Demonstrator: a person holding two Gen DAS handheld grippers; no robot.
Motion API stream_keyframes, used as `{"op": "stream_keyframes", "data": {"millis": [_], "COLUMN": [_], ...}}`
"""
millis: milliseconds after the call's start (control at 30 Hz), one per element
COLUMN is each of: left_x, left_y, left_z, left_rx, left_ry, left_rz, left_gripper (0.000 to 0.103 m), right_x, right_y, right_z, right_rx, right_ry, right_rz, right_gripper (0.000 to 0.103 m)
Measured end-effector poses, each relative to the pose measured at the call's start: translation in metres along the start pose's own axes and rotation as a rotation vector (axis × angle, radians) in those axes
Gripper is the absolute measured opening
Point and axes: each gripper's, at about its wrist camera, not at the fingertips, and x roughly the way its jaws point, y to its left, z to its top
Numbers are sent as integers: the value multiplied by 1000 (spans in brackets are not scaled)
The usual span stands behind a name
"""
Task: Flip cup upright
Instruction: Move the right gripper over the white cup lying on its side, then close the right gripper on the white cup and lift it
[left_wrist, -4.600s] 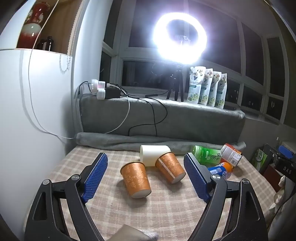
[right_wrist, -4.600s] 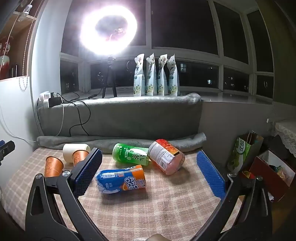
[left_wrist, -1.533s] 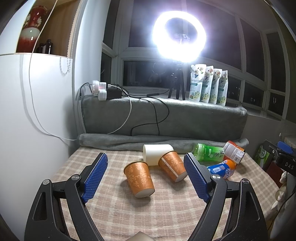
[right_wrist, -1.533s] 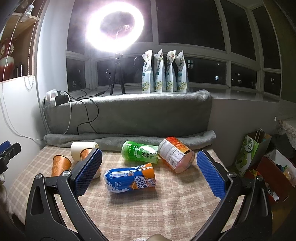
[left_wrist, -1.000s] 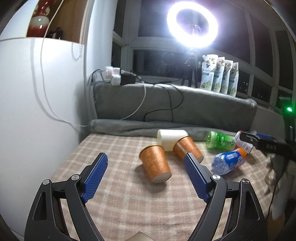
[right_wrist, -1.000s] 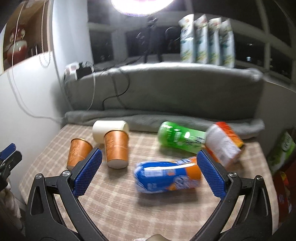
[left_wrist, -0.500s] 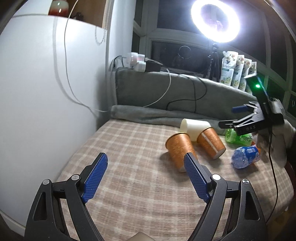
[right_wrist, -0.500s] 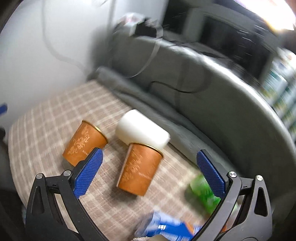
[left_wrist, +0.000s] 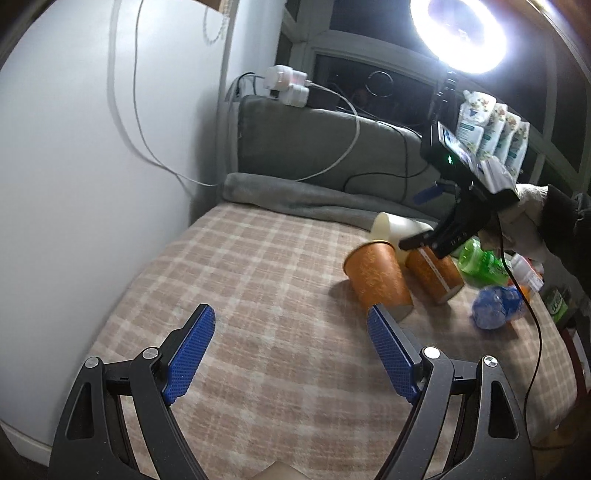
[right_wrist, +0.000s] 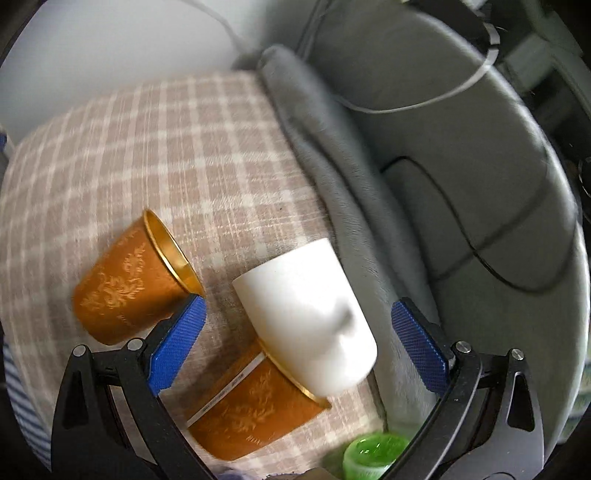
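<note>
Three cups lie on their sides on the checked cloth (left_wrist: 258, 295). A white cup (right_wrist: 306, 317) lies between the open pads of my right gripper (right_wrist: 295, 328), which comes down from above; it also shows in the left wrist view (left_wrist: 399, 227). One orange cup (right_wrist: 129, 288) lies to its left with its gold rim showing, and another orange cup (right_wrist: 255, 406) lies just below the white one. In the left wrist view the near orange cup (left_wrist: 376, 277) lies ahead to the right and the right gripper (left_wrist: 424, 240) hangs over the cups. My left gripper (left_wrist: 291, 350) is open and empty above bare cloth.
A green bottle (left_wrist: 480, 258) and a blue bottle (left_wrist: 495, 306) lie right of the cups. A grey cushion (left_wrist: 325, 147) and a rolled grey blanket (left_wrist: 295, 195) run along the back. A white wall (left_wrist: 92, 166) stands on the left. A ring light (left_wrist: 461, 33) glares above.
My right gripper has swung left and down over the cups, and the white cup now lies between its pads. My left gripper has drawn back and to the left, away from the cups.
</note>
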Motion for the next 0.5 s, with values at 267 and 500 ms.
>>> {"op": "stream_keyframes", "data": {"millis": [267, 500], "left_x": [11, 12], "left_y": [19, 21], "left_z": [6, 6], "left_rx": [-41, -46], "left_ry": [9, 8], "left_rz": [34, 46], "left_gripper": [84, 84], "right_x": [27, 46], "right_y": [-16, -12], "right_z": [5, 4], "right_rx": [-10, -18], "right_ry": [50, 81], "right_rz": [18, 4], "right_gripper": [97, 81]}}
